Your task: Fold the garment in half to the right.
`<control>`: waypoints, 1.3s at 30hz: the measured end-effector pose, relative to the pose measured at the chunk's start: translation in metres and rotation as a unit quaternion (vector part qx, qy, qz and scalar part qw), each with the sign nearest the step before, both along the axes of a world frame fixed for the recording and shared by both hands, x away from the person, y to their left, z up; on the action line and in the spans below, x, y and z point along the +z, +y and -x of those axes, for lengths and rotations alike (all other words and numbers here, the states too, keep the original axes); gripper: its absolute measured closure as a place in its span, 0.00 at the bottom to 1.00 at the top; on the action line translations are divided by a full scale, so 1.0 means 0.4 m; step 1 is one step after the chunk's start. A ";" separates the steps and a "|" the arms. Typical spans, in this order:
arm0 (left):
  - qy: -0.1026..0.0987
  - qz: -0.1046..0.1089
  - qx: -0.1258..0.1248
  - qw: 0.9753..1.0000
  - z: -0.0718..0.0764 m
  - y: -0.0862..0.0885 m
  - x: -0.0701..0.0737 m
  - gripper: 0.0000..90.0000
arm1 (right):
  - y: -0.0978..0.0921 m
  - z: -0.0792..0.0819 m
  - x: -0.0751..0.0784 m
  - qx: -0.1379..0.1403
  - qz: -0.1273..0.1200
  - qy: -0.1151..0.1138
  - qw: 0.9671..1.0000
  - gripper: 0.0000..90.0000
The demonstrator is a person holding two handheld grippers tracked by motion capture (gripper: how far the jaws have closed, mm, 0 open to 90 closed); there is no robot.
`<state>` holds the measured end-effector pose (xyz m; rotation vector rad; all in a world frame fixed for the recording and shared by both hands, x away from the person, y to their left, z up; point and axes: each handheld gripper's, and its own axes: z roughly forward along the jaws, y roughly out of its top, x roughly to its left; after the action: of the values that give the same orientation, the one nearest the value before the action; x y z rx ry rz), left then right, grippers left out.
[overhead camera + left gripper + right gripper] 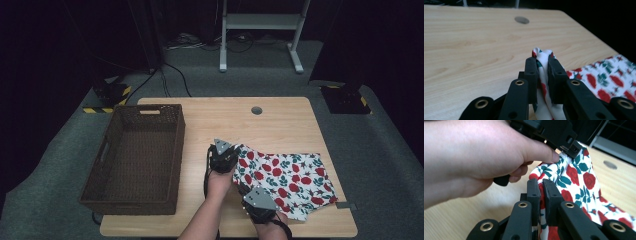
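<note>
Pinching the white fabric printed with red roses and green leaves (287,179) at two spots, both tools are clamped on cloth. Left gripper (226,156) sits near table centre, jaws together on a bunched-up fold at the fabric's 10 o'clock corner; in the left gripper view (543,65) the cloth is squeezed between the black jaws and pokes out above the tips. Right gripper (250,192) sits at the fabric's 7 o'clock edge, near the table's front edge, jaws shut on a fold; the right gripper view (542,185) shows the rose print trapped between the jaws. That view also shows the person's left hand (474,157) wrapped round the other tool at 11 o'clock, thumb touching the cloth.

Fabric lies on the light wooden table (220,115), spread toward the 4 o'clock part of the top, its right end flat, its left end lifted where the tools grip. Dark brown woven rectangular basket (112,150) stands at 9 o'clock on the table, well apart from the cloth. Round grey grommet hole (256,110) sits at 12 o'clock of the fabric, near the far edge.
</note>
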<state>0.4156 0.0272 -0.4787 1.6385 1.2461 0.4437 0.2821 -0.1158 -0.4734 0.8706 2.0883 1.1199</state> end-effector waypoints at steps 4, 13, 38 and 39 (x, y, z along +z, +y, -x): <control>-0.007 0.015 0.017 1.000 0.004 0.030 0.048 0.88 | 0.016 -0.003 0.039 0.006 -0.010 -0.013 1.000 0.94; -0.024 0.013 0.065 0.998 0.027 0.124 0.154 0.88 | 0.092 -0.012 0.120 0.039 -0.027 -0.033 0.998 0.94; 0.010 -0.071 0.056 0.996 -0.057 -0.095 0.146 0.87 | -0.085 -0.071 0.103 -0.018 -0.049 -0.014 0.999 0.94; 0.012 -0.077 0.056 0.995 -0.060 -0.103 0.139 0.87 | -0.093 -0.073 0.095 -0.021 -0.049 -0.010 0.999 0.94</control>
<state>0.4394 -0.0142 -0.4232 1.7115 1.3536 0.6033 0.3112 -0.1529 -0.4356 0.9409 2.0045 1.2129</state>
